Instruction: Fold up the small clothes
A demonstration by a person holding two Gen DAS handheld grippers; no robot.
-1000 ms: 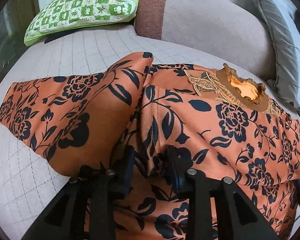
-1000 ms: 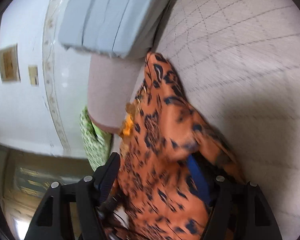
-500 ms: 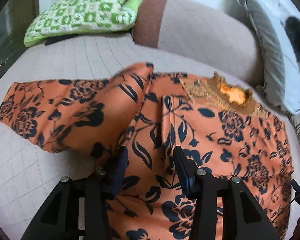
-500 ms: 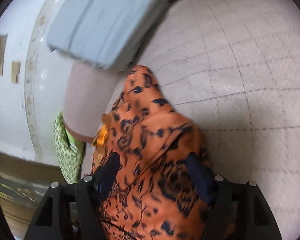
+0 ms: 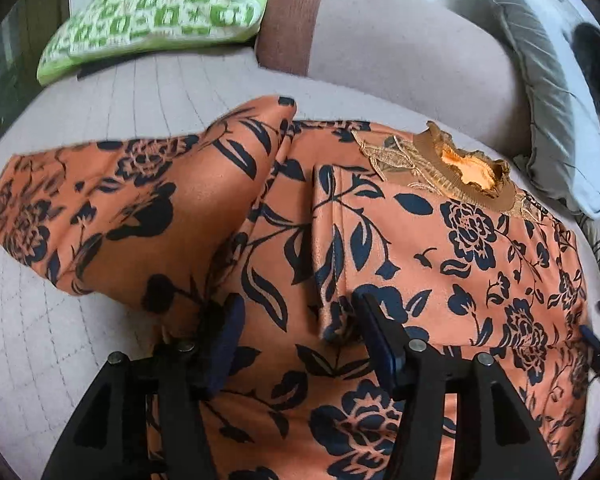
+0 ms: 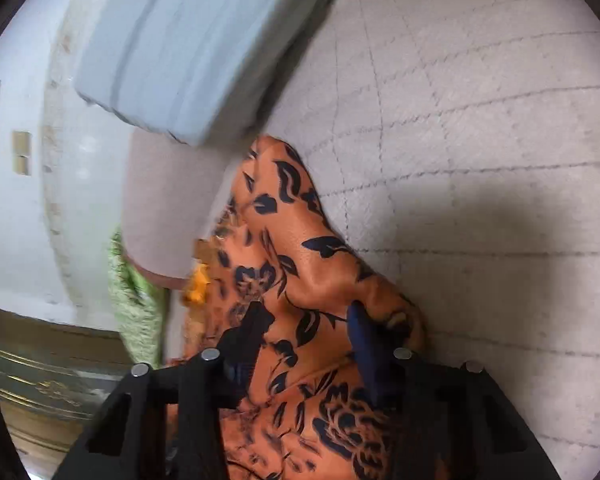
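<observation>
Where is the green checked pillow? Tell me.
In the left wrist view the green checked pillow lies at the upper left on the quilted couch seat, against the brown-ended bolster, beyond the orange floral garment.

The left hand-held gripper (image 5: 296, 332) is angling steeply downward, its jaws just opening. The right hand-held gripper (image 6: 308, 332) is tilting down, jaws closing.

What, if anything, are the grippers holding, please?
Left gripper, just opening, holds nothing. Right gripper, just closing, straddles a fold of the orange floral garment; grip unclear.
</observation>
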